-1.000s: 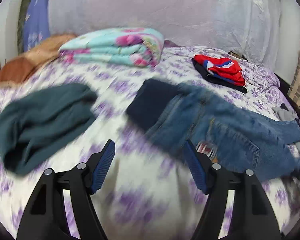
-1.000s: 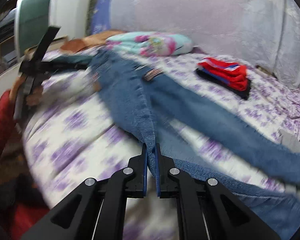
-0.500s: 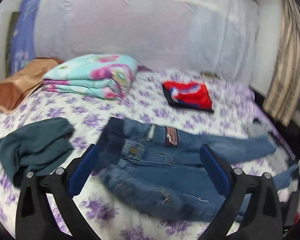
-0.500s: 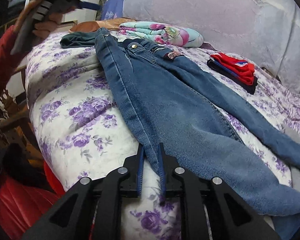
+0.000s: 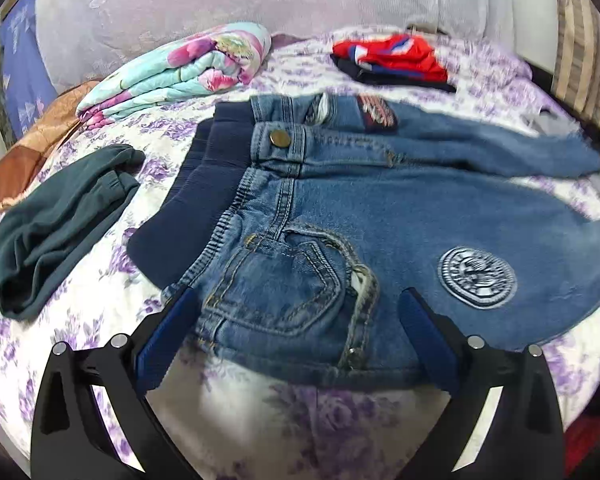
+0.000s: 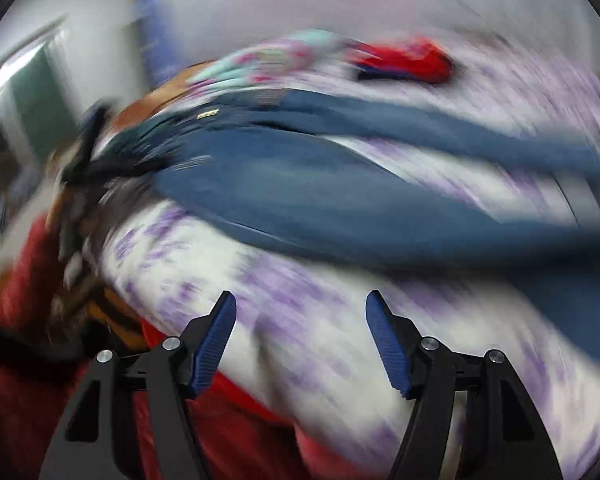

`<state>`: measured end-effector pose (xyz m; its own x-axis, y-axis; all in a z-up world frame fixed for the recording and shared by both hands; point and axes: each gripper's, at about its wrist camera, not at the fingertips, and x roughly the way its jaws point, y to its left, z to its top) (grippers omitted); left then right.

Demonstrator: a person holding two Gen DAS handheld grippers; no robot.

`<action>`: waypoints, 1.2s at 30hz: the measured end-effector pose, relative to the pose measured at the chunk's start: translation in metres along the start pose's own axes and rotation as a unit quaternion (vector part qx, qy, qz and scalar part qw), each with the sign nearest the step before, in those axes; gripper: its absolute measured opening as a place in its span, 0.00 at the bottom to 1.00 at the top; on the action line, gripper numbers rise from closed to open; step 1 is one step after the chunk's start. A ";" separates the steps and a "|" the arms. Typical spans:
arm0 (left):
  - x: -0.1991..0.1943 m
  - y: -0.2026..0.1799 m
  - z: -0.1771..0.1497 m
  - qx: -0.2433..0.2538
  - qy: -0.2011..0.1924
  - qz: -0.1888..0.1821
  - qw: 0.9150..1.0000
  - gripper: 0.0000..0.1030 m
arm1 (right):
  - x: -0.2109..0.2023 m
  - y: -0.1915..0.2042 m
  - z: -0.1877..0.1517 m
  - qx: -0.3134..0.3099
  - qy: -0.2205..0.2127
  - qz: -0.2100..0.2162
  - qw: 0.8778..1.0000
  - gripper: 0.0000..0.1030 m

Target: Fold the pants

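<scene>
1. We have the jeans (image 5: 340,216) spread flat on the floral bed (image 5: 100,320), waistband toward the pillows, ready for folding;
2. Our left tool (image 5: 296,320) hangs spread wide over the front pocket, gripping nothing;
3. Our right tool (image 6: 300,320) is opening, nothing between its jaws.

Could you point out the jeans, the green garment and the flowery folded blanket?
jeans (image 5: 380,216), left wrist view, upper leg denim.
green garment (image 5: 56,228), left wrist view, middle of the fabric.
folded blanket (image 5: 180,72), left wrist view, top fold.

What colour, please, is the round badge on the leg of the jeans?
Pale silvery grey, embossed, on the jeans: the badge shows best in the left wrist view.
</scene>
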<state>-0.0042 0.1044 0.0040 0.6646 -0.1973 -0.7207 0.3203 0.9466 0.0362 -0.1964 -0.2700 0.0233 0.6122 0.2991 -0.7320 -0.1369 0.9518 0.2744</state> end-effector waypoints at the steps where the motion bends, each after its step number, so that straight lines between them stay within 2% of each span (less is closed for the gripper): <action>1: -0.003 0.002 0.001 -0.008 -0.002 -0.006 1.000 0.95 | -0.008 -0.017 -0.003 0.039 -0.003 0.002 0.999 0.66; 2: -0.006 0.006 0.003 -0.022 -0.005 -0.018 1.000 0.95 | -0.024 -0.044 -0.009 0.111 -0.014 0.013 0.994 0.66; 4: -0.004 0.009 0.010 -0.042 -0.003 -0.034 0.999 0.95 | -0.044 -0.077 -0.012 0.199 -0.036 0.040 0.979 0.66; 6: 0.002 0.010 0.012 -0.051 0.002 -0.039 0.998 0.95 | -0.062 -0.106 -0.008 0.275 -0.066 0.082 0.956 0.66; 8: 0.007 0.007 0.011 -0.044 0.002 -0.032 0.999 0.95 | -0.072 -0.114 0.005 0.303 -0.078 0.088 0.946 0.66; 9: 0.008 0.003 0.009 -0.033 0.000 -0.022 0.999 0.95 | -0.074 -0.112 0.012 0.306 -0.076 0.085 0.945 0.68; 11: 0.009 -0.004 0.004 -0.009 -0.007 -0.001 1.000 0.95 | -0.072 -0.110 0.024 0.322 -0.068 0.081 0.941 0.78; 12: 0.011 -0.007 0.002 0.000 -0.010 0.007 1.000 0.95 | -0.067 -0.112 0.028 0.347 -0.059 0.068 0.934 0.79; 14: 0.010 -0.008 0.001 0.006 -0.012 0.013 1.000 0.95 | -0.055 -0.115 0.032 0.379 -0.031 0.033 0.924 0.79; 15: 0.010 -0.007 0.001 0.003 -0.013 0.009 1.000 0.95 | -0.047 -0.119 0.033 0.396 -0.021 0.028 0.918 0.75; 16: 0.010 -0.004 0.001 0.000 -0.012 0.002 1.000 0.95 | -0.040 -0.122 0.034 0.405 -0.019 0.033 0.913 0.68; 18: 0.009 0.000 0.002 -0.003 -0.014 -0.010 1.000 0.95 | -0.030 -0.119 0.040 0.370 -0.028 0.043 0.927 0.05; 22: 0.005 0.009 0.002 -0.023 -0.021 -0.040 0.999 0.95 | -0.040 -0.098 0.055 0.283 -0.072 -0.007 0.956 0.05; 23: 0.005 0.010 0.003 -0.027 -0.021 -0.044 0.998 0.95 | -0.053 -0.079 0.070 0.220 -0.098 -0.034 0.970 0.05; 25: 0.005 0.012 0.002 -0.032 -0.022 -0.049 0.998 0.95 | -0.073 -0.054 0.094 0.135 -0.145 -0.046 0.979 0.05; 27: 0.005 0.011 0.002 -0.032 -0.024 -0.048 0.998 0.95 | -0.092 -0.040 0.103 0.090 -0.178 -0.028 0.980 0.05; 28: 0.005 0.012 0.001 -0.034 -0.026 -0.047 0.998 0.95 | -0.094 -0.049 0.101 0.100 -0.178 -0.024 0.979 0.05; 30: 0.003 0.013 0.001 -0.038 -0.030 -0.053 0.997 0.95 | -0.078 -0.080 0.076 0.151 -0.140 -0.031 0.978 0.05; 32: 0.001 0.013 0.000 -0.038 -0.031 -0.061 0.997 0.95 | -0.045 -0.116 0.036 0.222 -0.061 -0.017 0.973 0.05; 34: -0.001 0.013 0.000 -0.038 -0.030 -0.061 0.997 0.95 | -0.024 -0.135 0.009 0.268 -0.018 -0.004 0.963 0.09; 35: -0.003 0.013 0.000 -0.041 -0.030 -0.061 0.997 0.95 | -0.023 -0.141 0.003 0.278 -0.025 0.007 0.960 0.08; 36: -0.007 0.014 -0.001 -0.046 -0.031 -0.063 0.996 0.95 | -0.025 -0.140 0.001 0.276 -0.027 0.008 0.961 0.15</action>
<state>-0.0051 0.1192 0.0088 0.6646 -0.3282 -0.6712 0.3418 0.9324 -0.1175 -0.1920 -0.4106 0.0043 0.6553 0.2955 -0.6952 0.2775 0.7617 0.5854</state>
